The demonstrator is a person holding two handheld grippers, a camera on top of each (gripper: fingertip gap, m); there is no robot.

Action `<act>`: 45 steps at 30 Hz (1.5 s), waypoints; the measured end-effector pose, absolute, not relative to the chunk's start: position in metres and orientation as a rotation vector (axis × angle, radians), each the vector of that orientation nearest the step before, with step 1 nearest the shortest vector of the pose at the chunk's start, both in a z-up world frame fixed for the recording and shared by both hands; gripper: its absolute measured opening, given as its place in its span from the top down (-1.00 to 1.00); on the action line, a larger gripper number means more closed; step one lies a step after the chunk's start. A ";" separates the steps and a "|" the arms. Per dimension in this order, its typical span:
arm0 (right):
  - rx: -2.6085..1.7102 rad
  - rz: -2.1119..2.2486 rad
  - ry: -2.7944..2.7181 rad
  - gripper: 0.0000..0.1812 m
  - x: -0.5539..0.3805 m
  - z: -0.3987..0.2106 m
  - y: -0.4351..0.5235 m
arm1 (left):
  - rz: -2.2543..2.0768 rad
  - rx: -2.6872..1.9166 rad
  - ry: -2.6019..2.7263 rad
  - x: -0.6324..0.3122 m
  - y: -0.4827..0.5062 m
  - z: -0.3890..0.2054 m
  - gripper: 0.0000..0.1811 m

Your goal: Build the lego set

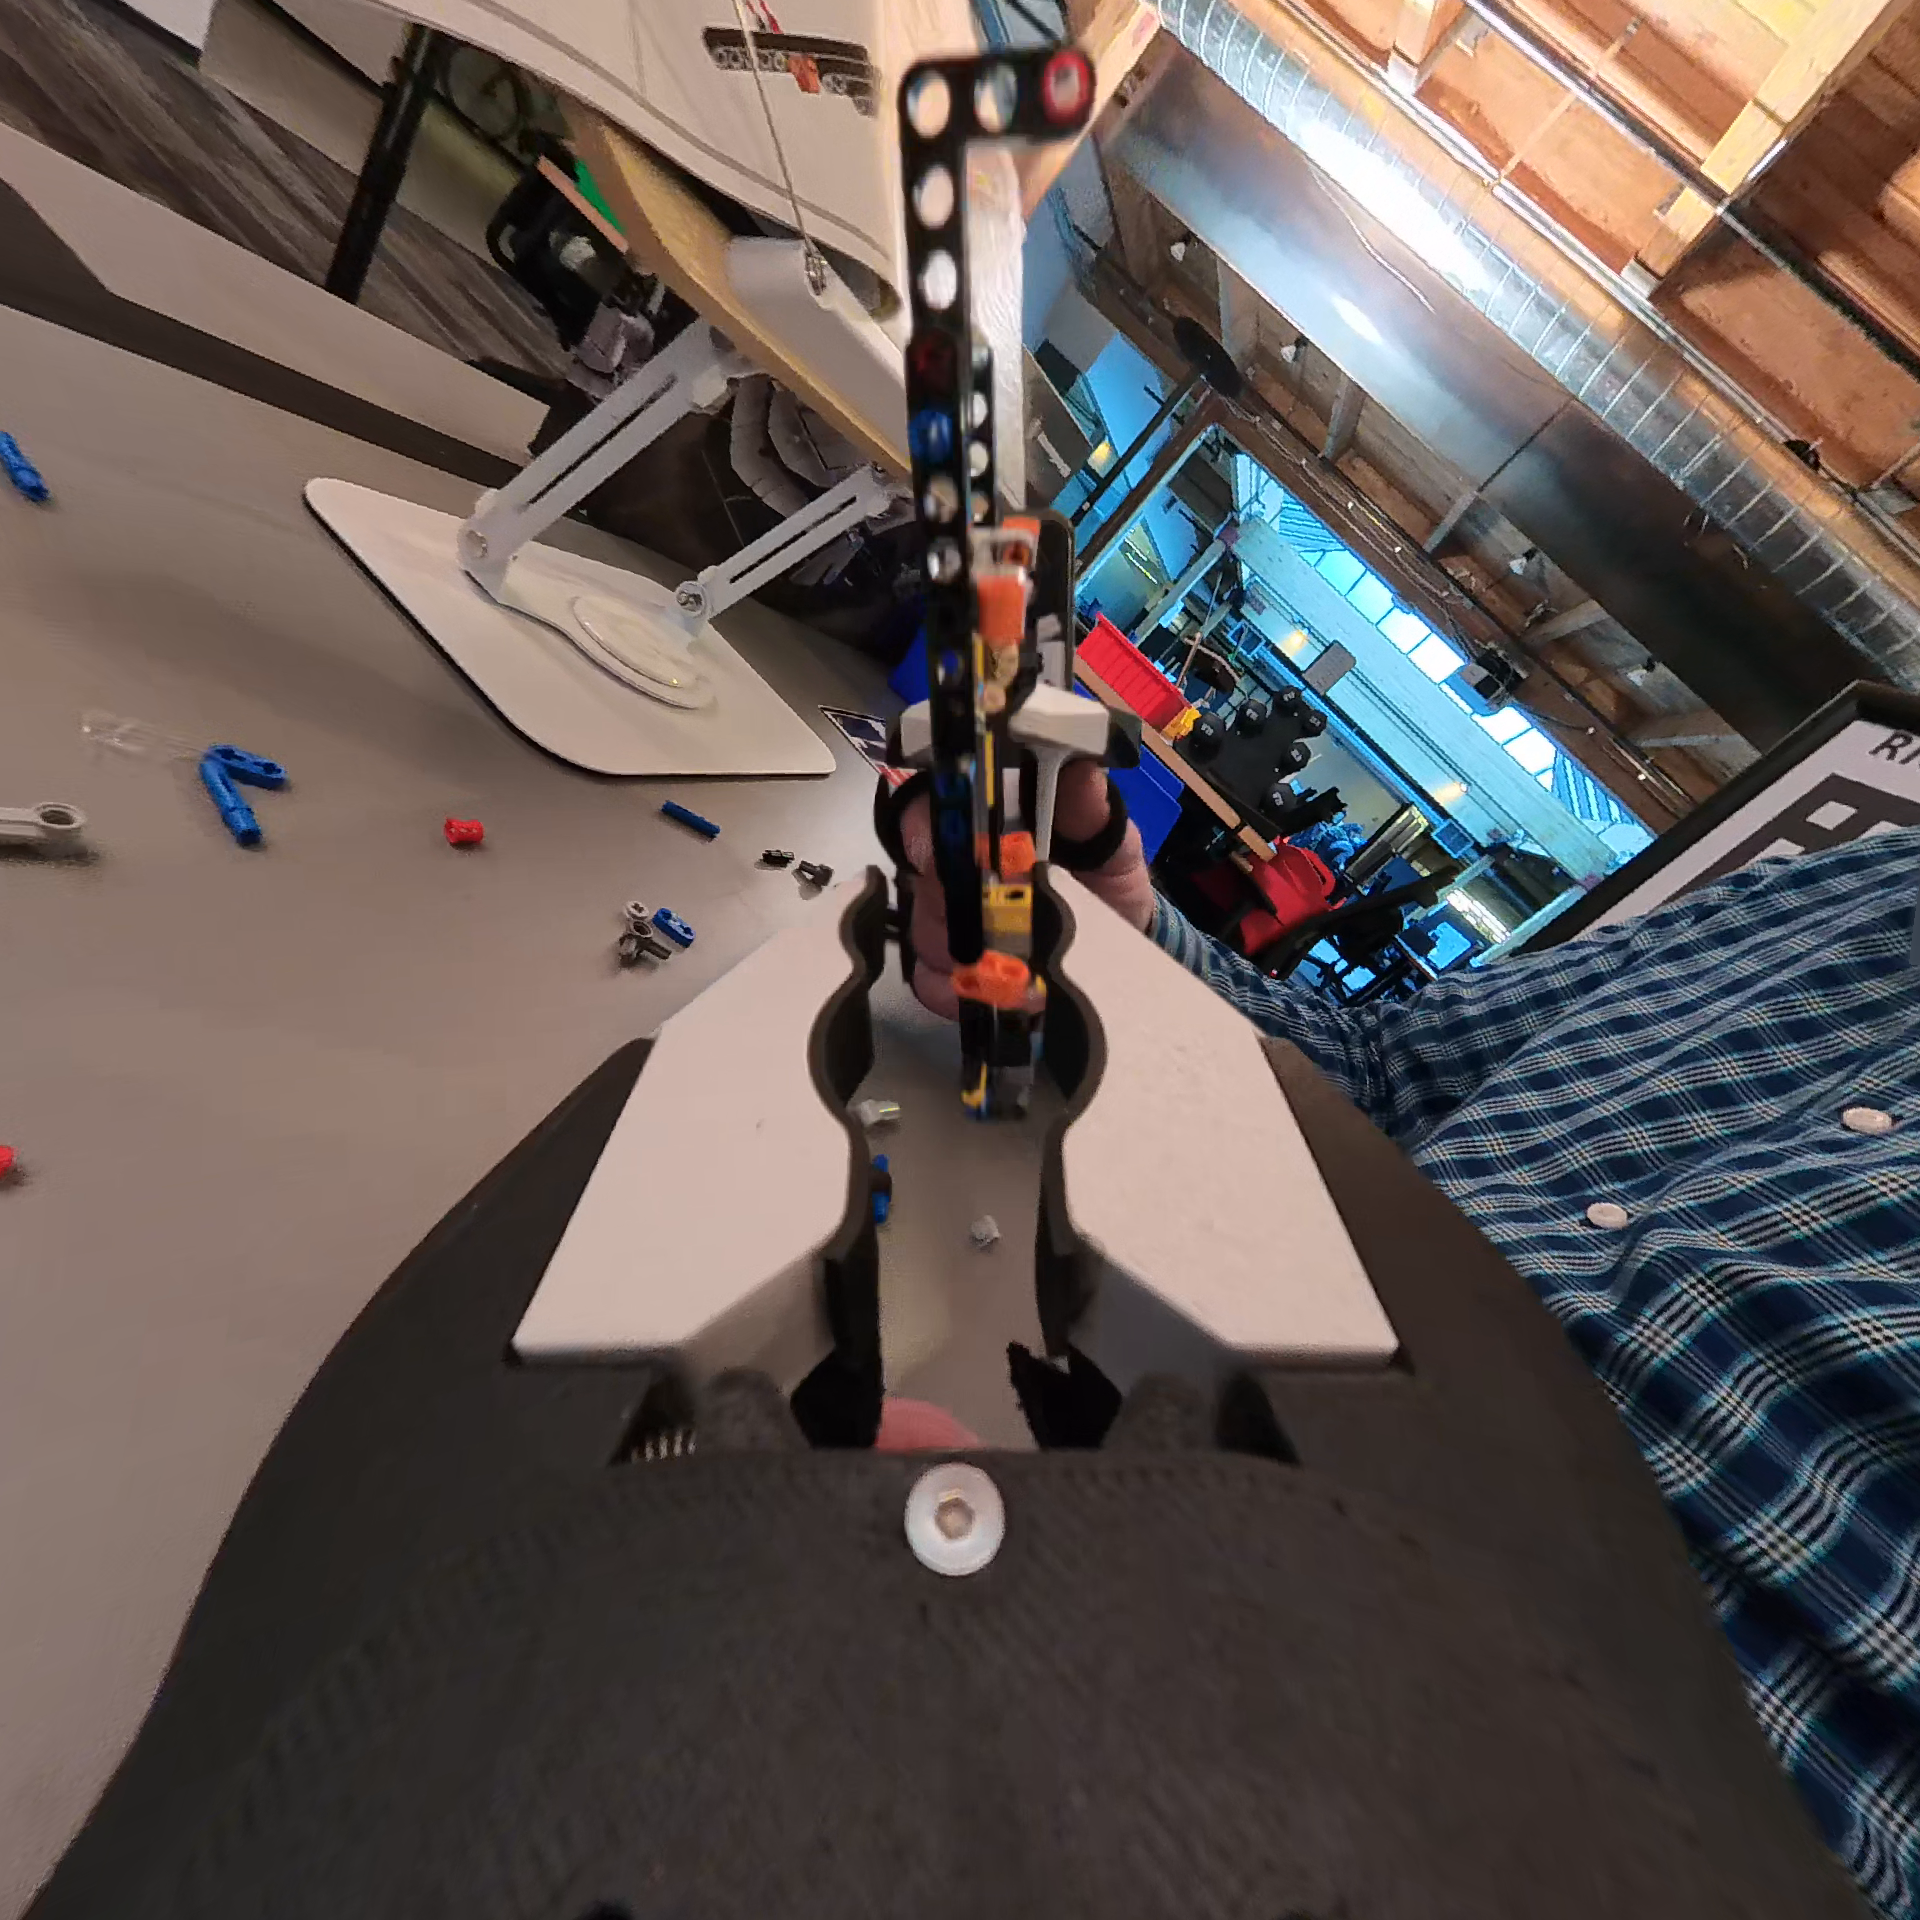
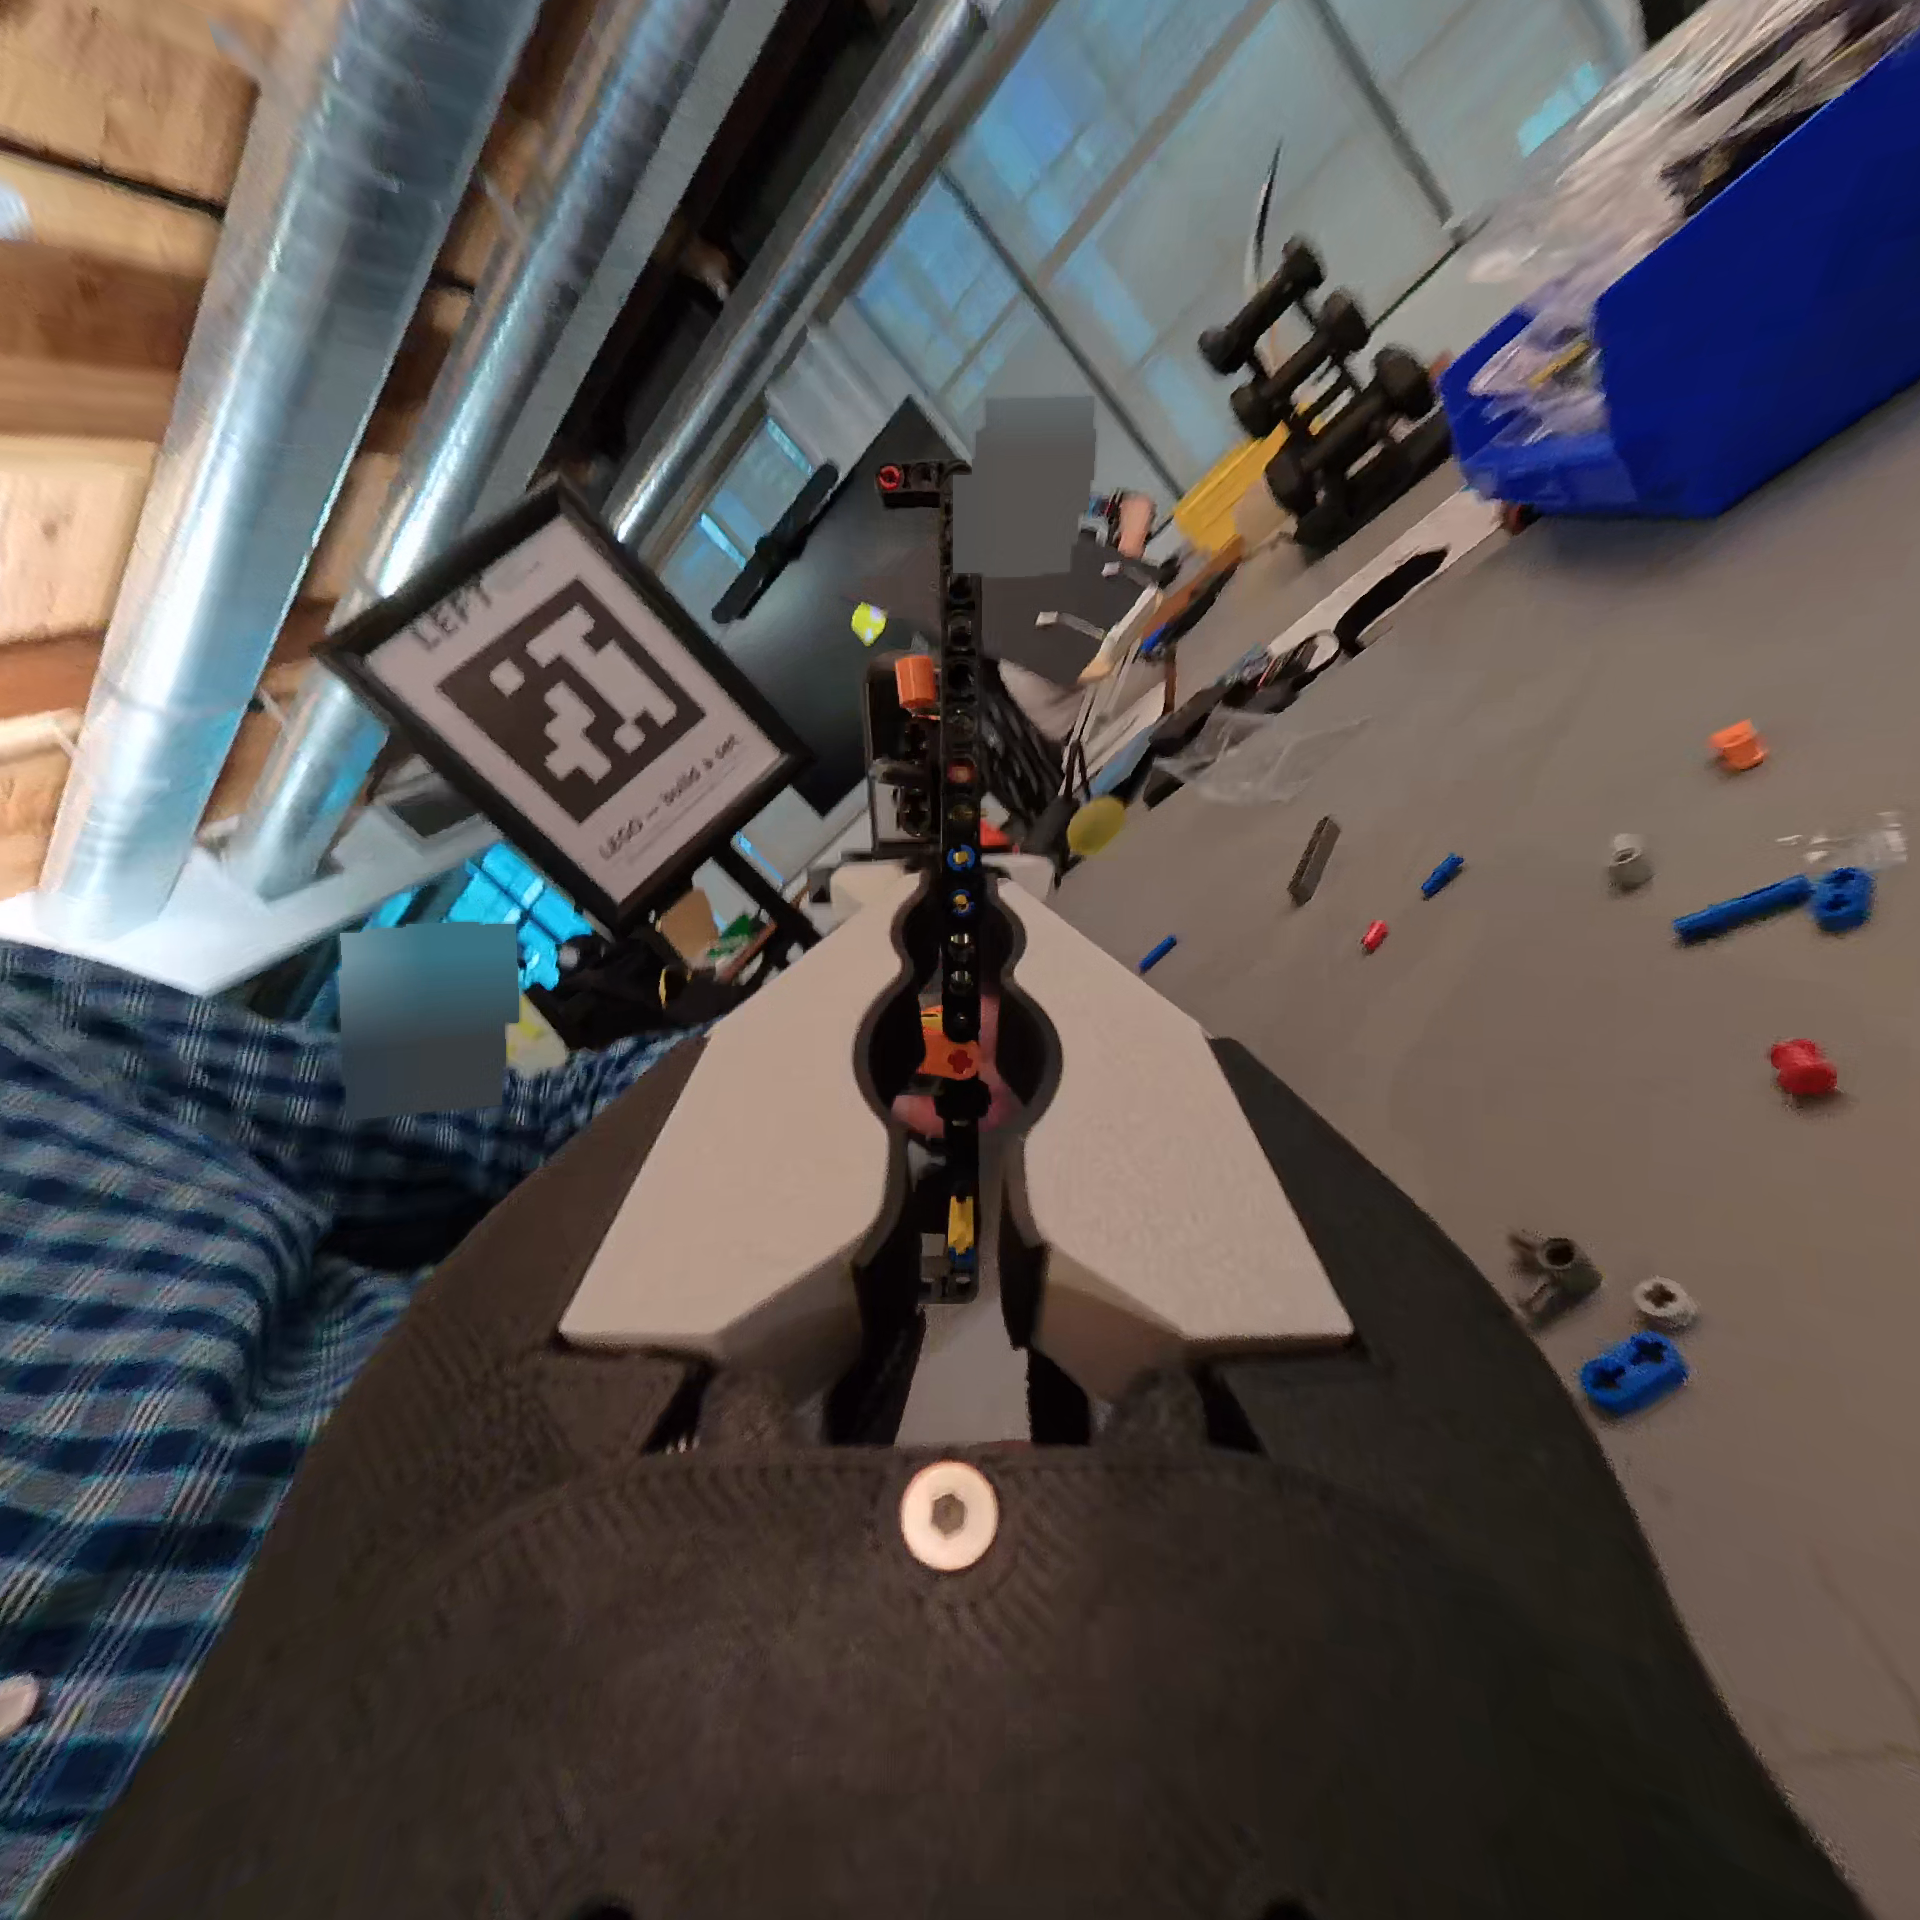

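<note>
Lego assembly [image 1: 961,644] was held clear of the bench [image 1: 312,1039], in the air between both tools; its long axis ran straight out along the finger line of each, away from both cameras. Left gripper [image 1: 961,1049]: jaws were clenched on the near end of the assembly, where orange and yellow parts sat; the black holed beam was seen to run far past the tips, ending in a short cross-arm turned to the right. Right gripper [image 2: 961,1039]: jaws were likewise closed around the same beam near an orange connector; the beam pointed far and up, cross-arm turned left in this view. The two tools were judged to face each other from opposite sides, neither clearly nearer. Loose parts were scattered on the bench: blue angled connector [image 1: 237,781], red pin [image 1: 463,831], blue plate [image 2: 1633,1371]; all lay well apart from the jaws, off to the side. Any added part was judged to need one grasp freed.
</note>
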State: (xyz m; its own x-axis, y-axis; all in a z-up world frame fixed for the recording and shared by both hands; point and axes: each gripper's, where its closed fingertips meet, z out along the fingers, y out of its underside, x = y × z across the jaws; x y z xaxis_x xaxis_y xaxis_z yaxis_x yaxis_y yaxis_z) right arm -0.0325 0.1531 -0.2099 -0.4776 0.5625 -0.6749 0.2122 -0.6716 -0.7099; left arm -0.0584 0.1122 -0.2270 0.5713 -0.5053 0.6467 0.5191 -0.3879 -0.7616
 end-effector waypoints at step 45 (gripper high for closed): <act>-1.355 2.370 -0.898 0.94 -0.028 -0.190 0.165 | -1.031 -1.681 0.139 -0.032 0.110 -0.230 0.94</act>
State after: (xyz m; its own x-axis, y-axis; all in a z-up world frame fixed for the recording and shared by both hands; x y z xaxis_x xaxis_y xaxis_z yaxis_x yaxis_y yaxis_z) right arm -0.0280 0.1649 -0.1898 -0.5279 0.5073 -0.6811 0.0713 -0.7727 -0.6308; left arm -0.0316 0.1105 -0.2298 0.6138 -0.5623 0.5542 0.3959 -0.3881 -0.8323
